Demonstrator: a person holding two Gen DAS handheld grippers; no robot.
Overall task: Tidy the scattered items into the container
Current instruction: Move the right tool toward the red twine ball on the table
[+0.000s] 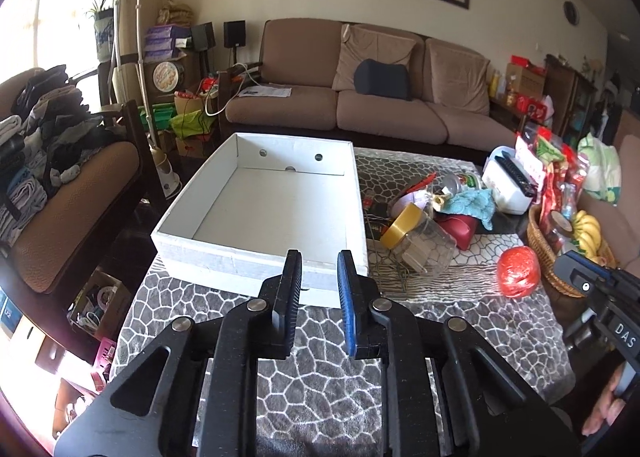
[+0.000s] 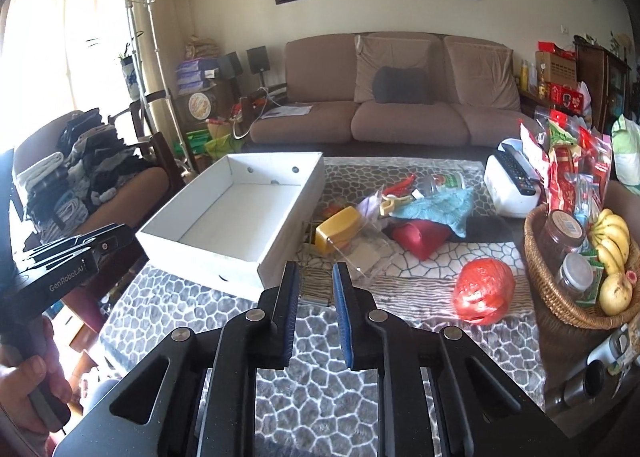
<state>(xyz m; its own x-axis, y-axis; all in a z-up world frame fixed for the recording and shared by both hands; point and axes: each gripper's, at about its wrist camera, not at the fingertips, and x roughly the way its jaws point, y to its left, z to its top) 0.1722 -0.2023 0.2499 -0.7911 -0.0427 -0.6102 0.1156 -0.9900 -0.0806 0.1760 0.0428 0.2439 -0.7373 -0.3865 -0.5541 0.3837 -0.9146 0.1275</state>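
An empty white cardboard box point(image 1: 260, 263) point(image 2: 200, 253) stands on the patterned tabletop, straight ahead of my left gripper point(image 1: 320, 257), whose jaws are a little apart and hold nothing. To its right lies a heap: a tipped clear jar with a yellow lid point(image 1: 424, 243) point(image 2: 360, 247), a red pouch point(image 1: 460, 227) point(image 2: 420, 239), a teal cloth point(image 1: 472, 205) point(image 2: 436, 209). A red ball point(image 1: 519, 271) point(image 2: 484, 291) lies apart, nearer me. My right gripper point(image 2: 316, 269) hovers near the box's front corner, jaws close together and empty.
A wicker basket point(image 2: 552, 289) with bananas and jars sits at the table's right edge. A white appliance point(image 2: 512, 193) with a remote and snack bags stand behind it. A brown sofa point(image 1: 360, 105) lies beyond; an armchair point(image 1: 60, 193) piled with clothes is on the left.
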